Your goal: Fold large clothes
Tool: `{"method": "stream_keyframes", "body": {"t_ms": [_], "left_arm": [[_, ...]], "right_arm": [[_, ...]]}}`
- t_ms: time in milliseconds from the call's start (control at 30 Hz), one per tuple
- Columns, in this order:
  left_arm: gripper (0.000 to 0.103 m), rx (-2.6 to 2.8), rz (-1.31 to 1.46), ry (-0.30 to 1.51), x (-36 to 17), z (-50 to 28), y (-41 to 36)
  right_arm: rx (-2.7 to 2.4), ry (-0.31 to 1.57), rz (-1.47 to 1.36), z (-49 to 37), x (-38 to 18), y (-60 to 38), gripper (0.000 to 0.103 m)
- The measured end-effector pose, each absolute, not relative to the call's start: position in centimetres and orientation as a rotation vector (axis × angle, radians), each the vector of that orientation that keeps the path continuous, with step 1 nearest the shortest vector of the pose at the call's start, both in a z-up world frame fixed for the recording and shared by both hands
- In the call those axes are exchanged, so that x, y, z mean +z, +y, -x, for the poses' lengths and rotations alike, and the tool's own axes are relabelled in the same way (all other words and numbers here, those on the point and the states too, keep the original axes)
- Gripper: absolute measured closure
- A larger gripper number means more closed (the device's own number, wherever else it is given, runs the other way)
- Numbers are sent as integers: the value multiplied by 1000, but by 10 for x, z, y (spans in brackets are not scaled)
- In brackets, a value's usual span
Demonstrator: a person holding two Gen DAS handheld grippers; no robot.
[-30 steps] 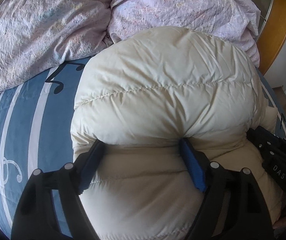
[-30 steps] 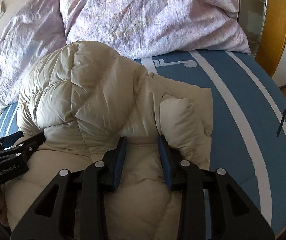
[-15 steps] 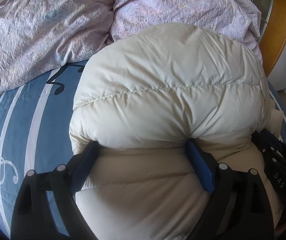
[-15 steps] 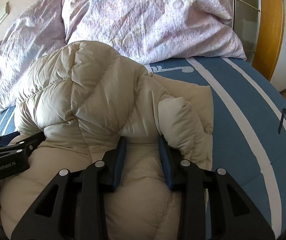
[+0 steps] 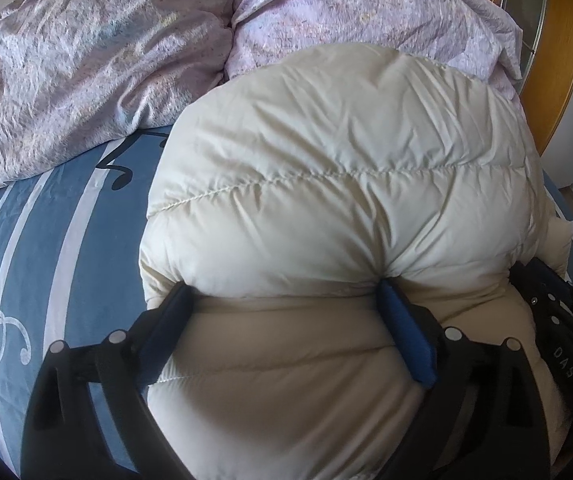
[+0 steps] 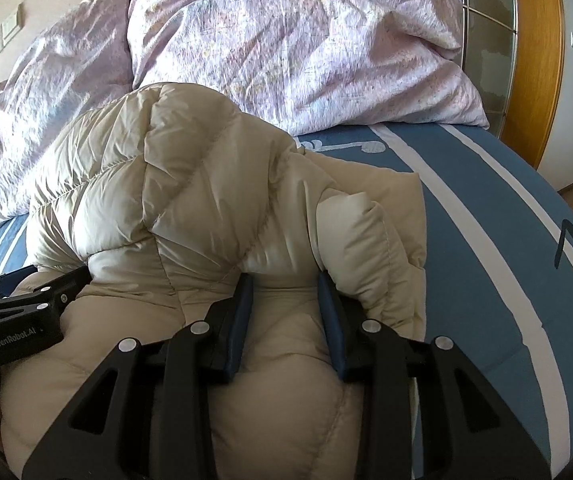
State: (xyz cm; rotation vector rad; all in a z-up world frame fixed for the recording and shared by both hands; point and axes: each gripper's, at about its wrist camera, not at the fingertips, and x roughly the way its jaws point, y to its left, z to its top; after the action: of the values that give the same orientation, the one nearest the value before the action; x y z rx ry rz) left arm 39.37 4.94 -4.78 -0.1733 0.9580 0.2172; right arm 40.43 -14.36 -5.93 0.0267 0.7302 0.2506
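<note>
A cream puffy down jacket (image 5: pixel 326 184) lies bunched on the blue striped bed; it also shows in the right wrist view (image 6: pixel 158 184). My left gripper (image 5: pixel 286 292) has its jaws wide apart, and the jacket's thick fold bulges between its blue pads (image 5: pixel 406 340). My right gripper (image 6: pixel 284 280) has its jaws closer together, pressed around a fold of the jacket. The fingertips of both are buried under the puffy fabric. The left gripper's black body shows at the left edge of the right wrist view (image 6: pixel 14 320).
Two lilac pillows (image 6: pixel 286 48) lie at the head of the bed behind the jacket. The blue sheet with white stripes (image 6: pixel 506 260) stretches right of the jacket. A wooden door frame (image 6: pixel 534 60) stands at the far right.
Both grippers have pushed the jacket's fold forward towards the pillows and risen a little. The puffed fold stands higher and nearer the pillows.
</note>
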Motion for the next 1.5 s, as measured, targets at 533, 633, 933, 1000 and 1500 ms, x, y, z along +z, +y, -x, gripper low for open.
{"method": "stream_keyframes", "body": {"t_ms": [533, 633, 933, 1000, 1500], "left_arm": [[8, 226, 171, 934, -50, -390, 47], [8, 225, 170, 930, -50, -389, 47], [8, 226, 165, 919, -50, -389, 48], [8, 227, 163, 916, -51, -389, 48], [7, 229, 158, 901, -52, -386, 46]], "right_arm": [[252, 729, -27, -405, -58, -144, 67], [253, 729, -27, -405, -58, -144, 67], [256, 729, -32, -405, -57, -144, 67], [256, 729, -32, -405, -57, -144, 67], [255, 729, -31, -405, -57, -144, 67]]}}
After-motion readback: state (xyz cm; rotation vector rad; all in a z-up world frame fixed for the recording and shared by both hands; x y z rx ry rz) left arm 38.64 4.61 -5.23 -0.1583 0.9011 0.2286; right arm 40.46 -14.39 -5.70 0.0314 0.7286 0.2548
